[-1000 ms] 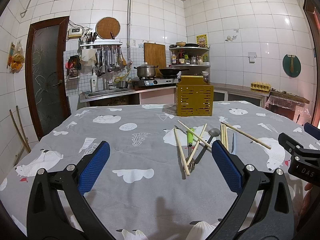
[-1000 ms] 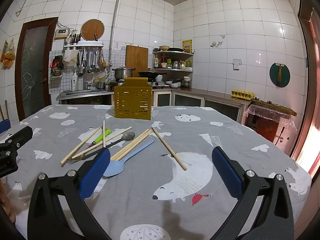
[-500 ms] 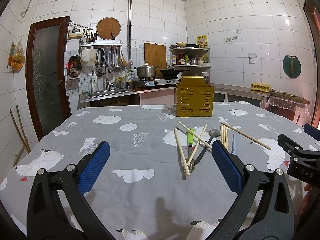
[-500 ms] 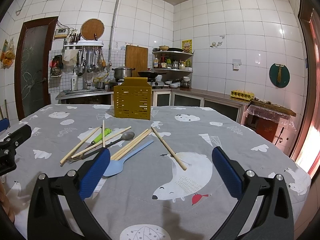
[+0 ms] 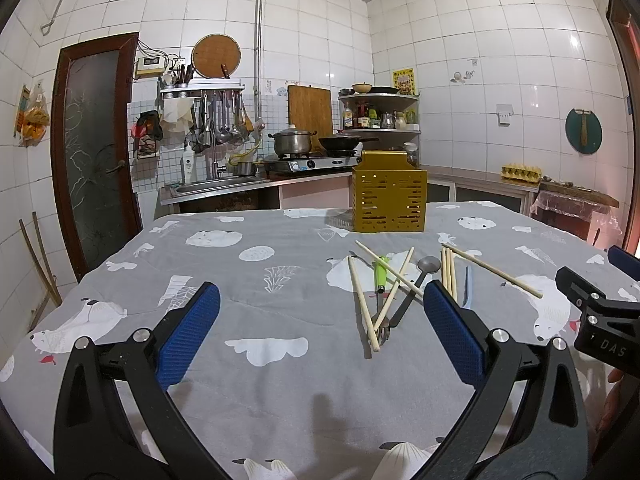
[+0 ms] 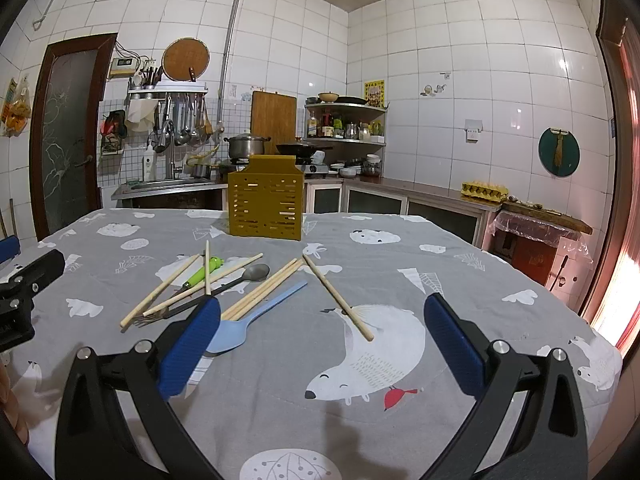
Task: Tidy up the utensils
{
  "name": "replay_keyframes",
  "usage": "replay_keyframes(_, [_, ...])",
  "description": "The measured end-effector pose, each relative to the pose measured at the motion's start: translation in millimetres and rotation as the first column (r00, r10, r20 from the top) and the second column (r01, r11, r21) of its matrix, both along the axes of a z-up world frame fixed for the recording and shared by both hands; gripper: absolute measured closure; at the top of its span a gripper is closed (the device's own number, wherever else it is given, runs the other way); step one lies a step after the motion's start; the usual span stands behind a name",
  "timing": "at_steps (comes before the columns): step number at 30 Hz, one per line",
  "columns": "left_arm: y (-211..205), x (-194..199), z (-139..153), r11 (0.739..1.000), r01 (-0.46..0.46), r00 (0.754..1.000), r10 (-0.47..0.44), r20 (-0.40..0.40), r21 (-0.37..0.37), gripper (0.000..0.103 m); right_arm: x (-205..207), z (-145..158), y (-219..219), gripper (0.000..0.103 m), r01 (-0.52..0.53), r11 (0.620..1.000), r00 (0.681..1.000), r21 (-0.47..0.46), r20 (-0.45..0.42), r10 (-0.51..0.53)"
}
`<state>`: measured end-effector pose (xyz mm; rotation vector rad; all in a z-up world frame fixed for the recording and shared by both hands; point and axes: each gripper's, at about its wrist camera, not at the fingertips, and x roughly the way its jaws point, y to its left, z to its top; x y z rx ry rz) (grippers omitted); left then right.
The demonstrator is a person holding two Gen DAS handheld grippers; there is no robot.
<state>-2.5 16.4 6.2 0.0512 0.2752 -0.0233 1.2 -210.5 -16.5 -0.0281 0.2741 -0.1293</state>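
A yellow perforated utensil holder [image 5: 389,196] [image 6: 265,208] stands upright at the far middle of the table. In front of it lie several wooden chopsticks [image 5: 362,302] [image 6: 338,296], a green-handled utensil [image 5: 381,274] [image 6: 203,272], a grey spoon [image 5: 428,266] [image 6: 256,272], a fork [image 6: 150,318] and a light blue spoon [image 6: 240,328]. My left gripper [image 5: 320,328] is open and empty, above the cloth short of the pile. My right gripper [image 6: 320,336] is open and empty, above the cloth near the blue spoon and a single chopstick.
The table is covered by a grey cloth with white animal prints [image 5: 260,344] [image 6: 400,256]. Behind it are a sink counter [image 5: 216,188], a stove with pot and pan [image 5: 312,148] and a dark door [image 5: 92,152] at left. The right gripper's body shows at the left view's right edge [image 5: 600,320].
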Motion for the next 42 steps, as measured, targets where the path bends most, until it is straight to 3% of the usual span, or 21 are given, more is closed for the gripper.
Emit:
replay_keyframes(12, [-1,0,2,1.0,-0.002,1.0,0.002,0.007,-0.004,0.005,2,-2,1,0.004,-0.001,1.0,1.0,-0.002,-0.014,0.001])
replay_keyframes(19, [-3,0,3,1.0,0.007,1.0,-0.007,0.005,-0.003,0.005,9,-3,-7,0.004,-0.038,0.997,0.998,0.062,-0.049,0.041])
replay_keyframes(27, [0,12,3,0.999,0.035,0.998,-0.036,-0.046,-0.025,0.005,4,3,1,0.004,-0.021,1.0,1.0,-0.012,-0.017,0.021])
replay_keyframes(31, [-4,20,8,1.0,0.026,0.998,-0.026,-0.057,0.0,0.005,13,7,2,0.004,-0.031,0.999,0.999,-0.032,-0.035,0.03])
replay_keyframes(36, [-13,49,35,0.997,0.074,0.996,-0.074,-0.051,-0.001,0.005,39,30,0,0.004,-0.093,0.995,0.995,-0.03,-0.044,0.091])
replay_keyframes(42, [-18,125,58,0.995,0.099,0.989,-0.097,-0.109,0.015,0.005,106,42,-17,0.004,-0.095,0.995,0.99,-0.014,-0.107,0.093])
